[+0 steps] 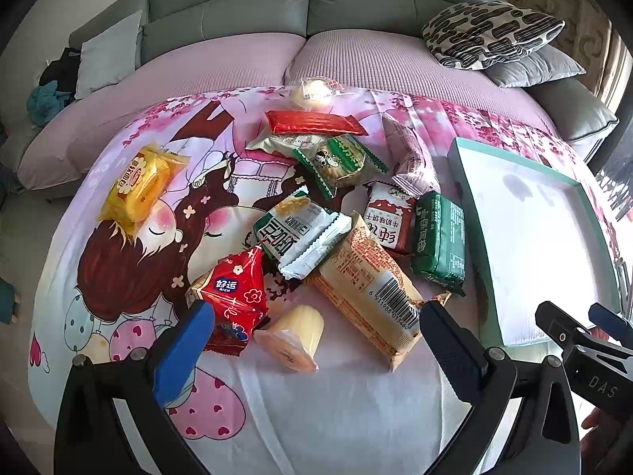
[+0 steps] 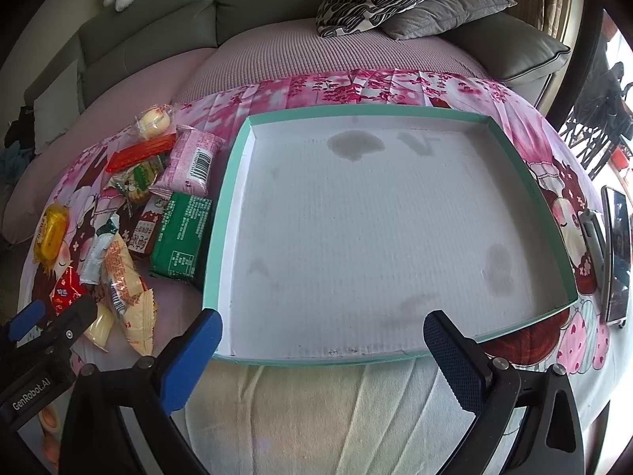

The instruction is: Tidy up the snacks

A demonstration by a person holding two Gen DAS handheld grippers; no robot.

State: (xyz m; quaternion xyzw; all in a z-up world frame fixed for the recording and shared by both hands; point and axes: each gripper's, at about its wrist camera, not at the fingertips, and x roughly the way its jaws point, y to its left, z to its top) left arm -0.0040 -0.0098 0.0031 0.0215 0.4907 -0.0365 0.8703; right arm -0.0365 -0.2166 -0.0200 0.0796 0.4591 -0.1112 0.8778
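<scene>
Both claws wide, holding nothing: left claw over snack pile, right claw facing empty tray, likely the destination.

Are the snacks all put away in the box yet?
Not yet. Nothing looks done: the teal box holds no snacks. Nothing is in hand either; the left tool and right tool are both open. All the snacks, like the red packet and green packet, lie on the cloth beside the box.
</scene>
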